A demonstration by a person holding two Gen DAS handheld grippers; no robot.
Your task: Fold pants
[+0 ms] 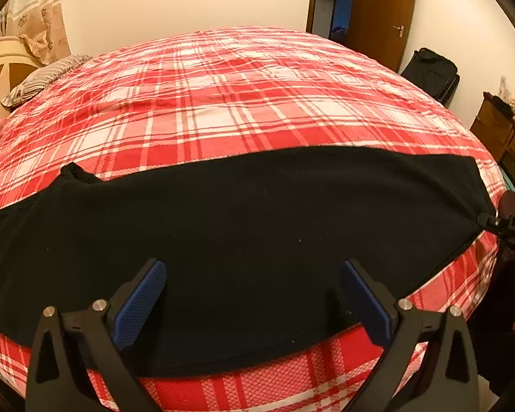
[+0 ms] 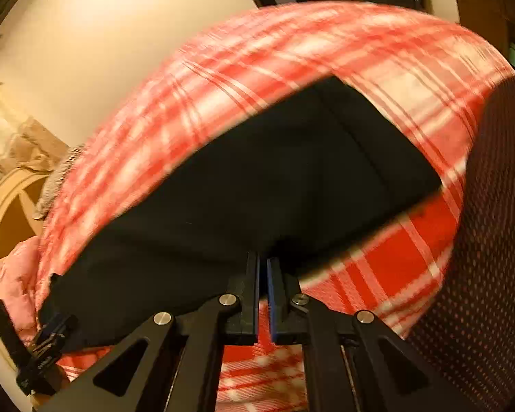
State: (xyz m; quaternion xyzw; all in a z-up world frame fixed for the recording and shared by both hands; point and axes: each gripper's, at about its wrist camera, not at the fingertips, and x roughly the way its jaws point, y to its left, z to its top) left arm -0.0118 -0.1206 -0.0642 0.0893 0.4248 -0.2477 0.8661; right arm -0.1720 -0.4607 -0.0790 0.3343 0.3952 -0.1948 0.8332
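Note:
Black pants [image 1: 250, 213] lie flat across the near part of a bed with a red plaid cover [image 1: 223, 103]. My left gripper [image 1: 252, 274] is open, its blue pads [image 1: 140, 302] spread wide over the pants' near edge with nothing clamped between them. At the far right of the left wrist view my right gripper [image 1: 484, 220] pinches the pants' right corner, which is drawn to a point. In the blurred right wrist view the right gripper [image 2: 265, 261] is shut on the edge of the pants [image 2: 257, 178]. The left gripper [image 2: 49, 336] shows at the lower left.
A striped pillow [image 1: 48, 77] and headboard [image 1: 3, 68] are at the far left, with pink bedding [image 2: 17, 274] beside them. A brown door [image 1: 381, 13], black bag [image 1: 429, 72] and wooden dresser [image 1: 504, 137] stand on the right. A dark mesh sleeve [image 2: 491, 240] is close on the right.

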